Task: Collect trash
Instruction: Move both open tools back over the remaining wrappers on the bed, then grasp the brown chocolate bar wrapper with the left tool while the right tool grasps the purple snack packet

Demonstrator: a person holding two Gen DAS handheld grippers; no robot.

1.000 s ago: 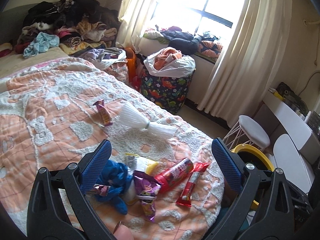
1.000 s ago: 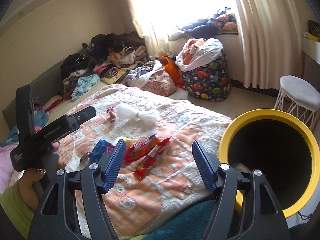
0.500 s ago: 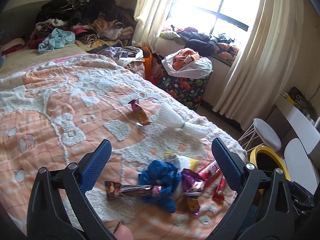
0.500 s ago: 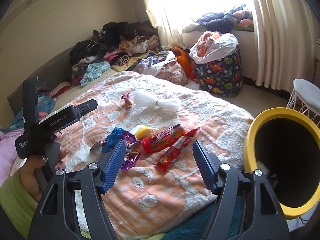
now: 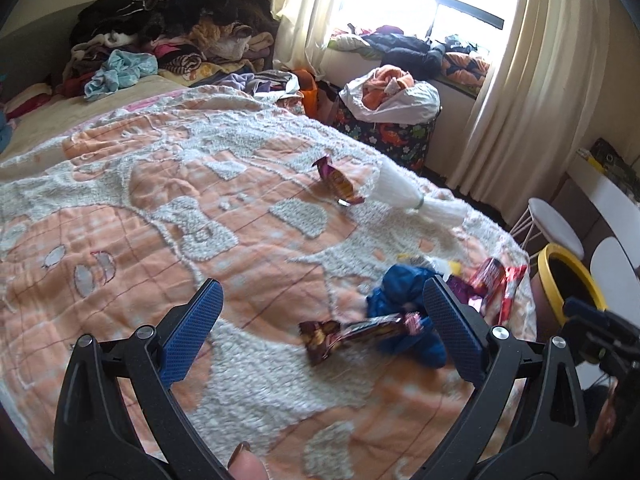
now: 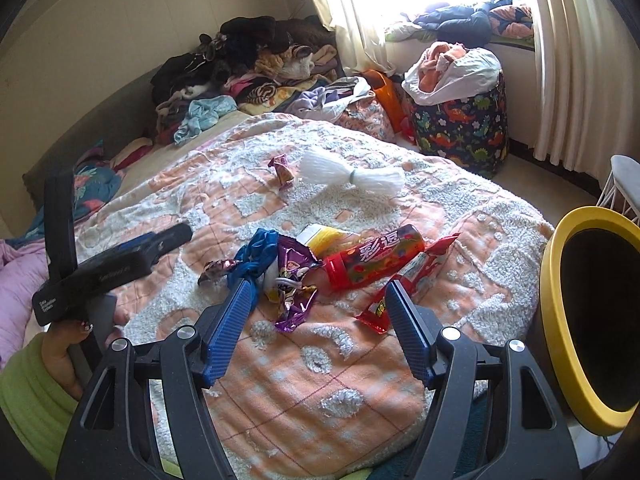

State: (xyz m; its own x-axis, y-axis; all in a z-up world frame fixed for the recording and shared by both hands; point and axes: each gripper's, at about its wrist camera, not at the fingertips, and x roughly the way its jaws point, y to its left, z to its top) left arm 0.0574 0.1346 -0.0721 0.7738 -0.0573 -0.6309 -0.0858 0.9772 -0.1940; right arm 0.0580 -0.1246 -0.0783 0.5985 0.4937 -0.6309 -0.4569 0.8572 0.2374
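Both hand-held grippers — left hand-held gripper [image 5: 320, 320], right hand-held gripper [image 6: 320, 300] — hang spread and empty above the wrappers [image 6: 296, 280], likely approaching; the yellow bin [image 6: 560, 320] waits just beside them.

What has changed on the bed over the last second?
Only the tongs moved. The left tongs swung left, away from the wrapper pile; the right tongs came in over it. Both are open and empty. The wrappers, the white tassel and the yellow bin lie as before.
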